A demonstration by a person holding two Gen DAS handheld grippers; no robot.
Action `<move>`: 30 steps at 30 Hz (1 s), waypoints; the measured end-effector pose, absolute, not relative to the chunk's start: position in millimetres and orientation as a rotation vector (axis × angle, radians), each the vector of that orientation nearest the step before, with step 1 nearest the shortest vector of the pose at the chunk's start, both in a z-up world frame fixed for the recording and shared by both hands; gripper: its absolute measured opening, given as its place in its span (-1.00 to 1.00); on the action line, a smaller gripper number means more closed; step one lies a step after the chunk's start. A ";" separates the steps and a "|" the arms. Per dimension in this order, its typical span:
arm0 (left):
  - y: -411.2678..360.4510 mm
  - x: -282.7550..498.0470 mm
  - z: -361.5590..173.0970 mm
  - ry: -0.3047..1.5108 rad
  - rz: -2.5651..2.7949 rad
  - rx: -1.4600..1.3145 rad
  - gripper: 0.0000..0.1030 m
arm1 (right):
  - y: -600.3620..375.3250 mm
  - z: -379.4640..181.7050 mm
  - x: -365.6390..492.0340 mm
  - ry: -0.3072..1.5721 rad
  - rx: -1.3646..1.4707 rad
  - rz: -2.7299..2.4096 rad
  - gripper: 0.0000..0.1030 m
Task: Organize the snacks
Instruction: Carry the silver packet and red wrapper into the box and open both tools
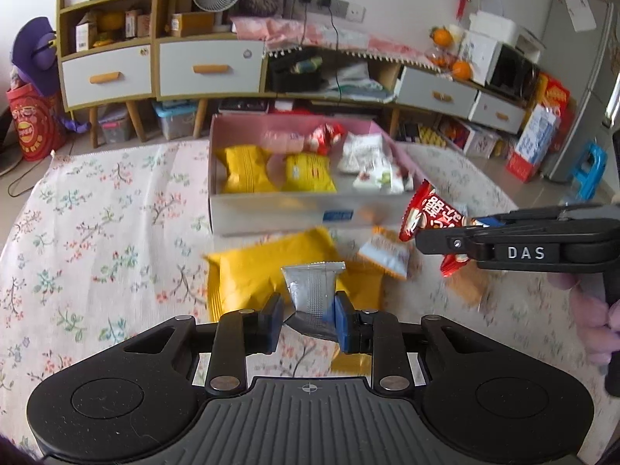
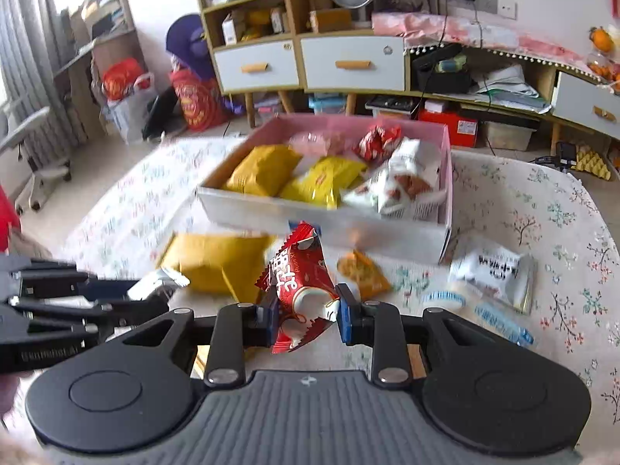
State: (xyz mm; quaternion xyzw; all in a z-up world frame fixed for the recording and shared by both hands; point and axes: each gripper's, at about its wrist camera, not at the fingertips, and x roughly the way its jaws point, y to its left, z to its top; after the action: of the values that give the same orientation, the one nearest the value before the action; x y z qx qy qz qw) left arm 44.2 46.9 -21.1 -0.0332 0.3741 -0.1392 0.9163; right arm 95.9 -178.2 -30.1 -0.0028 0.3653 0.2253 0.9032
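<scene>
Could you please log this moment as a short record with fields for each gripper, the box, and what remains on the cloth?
left gripper: shut on silver packet, raised above the cloth
right gripper: shut on red packet, raised near the box front
box: open, holds yellow, white and red packets
cloth: large yellow bag, small orange packet, white packet, blue-white wrappers outside the box

right gripper (image 1: 422,241) side: "DAS" in white letters
left gripper (image 2: 162,290) side: faint embossed wording, too blurred to read
red snack packet (image 2: 300,290): large white Chinese characters, not legible
white packet (image 2: 494,269): dark print, upside down, unreadable
</scene>
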 end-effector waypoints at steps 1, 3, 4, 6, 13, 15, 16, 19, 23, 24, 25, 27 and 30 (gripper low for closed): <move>47.4 46.4 -18.7 0.766 -0.281 -0.080 -0.52 | -178.8 -28.3 99.0 0.751 0.007 0.462 -0.49; 48.2 50.9 -13.2 0.757 -0.275 -0.102 -0.52 | -179.6 -25.5 105.0 0.749 0.033 0.452 -0.49; 48.6 53.6 -10.5 0.752 -0.272 -0.114 -0.52 | -180.2 -24.0 108.3 0.750 0.051 0.449 -0.49; 48.5 58.2 -6.2 0.744 -0.270 -0.133 -0.52 | -181.3 -21.7 113.5 0.748 0.077 0.442 -0.49; 41.2 89.1 4.8 0.717 -0.265 -0.136 -0.52 | -185.2 -13.8 129.9 0.727 0.121 0.410 -0.49; 42.5 98.7 3.2 0.716 -0.262 -0.145 -0.52 | -186.9 -12.0 136.3 0.719 0.127 0.410 -0.49; 43.2 103.3 1.7 0.719 -0.262 -0.152 -0.52 | -187.7 -11.4 139.2 0.714 0.125 0.404 -0.49; 45.0 119.8 -3.8 0.732 -0.251 -0.170 -0.52 | -193.2 -11.1 153.4 0.717 0.151 0.389 -0.49; 43.3 142.1 -8.1 0.736 -0.246 -0.182 -0.52 | -198.5 -14.1 171.9 0.722 0.193 0.378 -0.49; 41.9 147.6 -9.5 0.739 -0.249 -0.182 -0.52 | -198.5 -14.8 176.4 0.725 0.201 0.376 -0.49; 40.3 153.8 -10.8 0.744 -0.249 -0.181 -0.52 | -198.1 -15.9 179.2 0.730 0.210 0.378 -0.49; 36.8 165.0 -14.5 0.755 -0.249 -0.182 -0.52 | -197.1 -18.5 186.4 0.738 0.224 0.373 -0.49; 30.3 178.1 -22.3 0.772 -0.251 -0.160 -0.52 | -193.0 -21.7 193.7 0.748 0.218 0.370 -0.49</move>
State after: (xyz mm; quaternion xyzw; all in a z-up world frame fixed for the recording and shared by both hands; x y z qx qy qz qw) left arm 178.1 30.3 -22.3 -0.0776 0.3749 -0.1219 0.9157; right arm 193.7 -193.0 -21.7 0.1057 0.3623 0.1793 0.9085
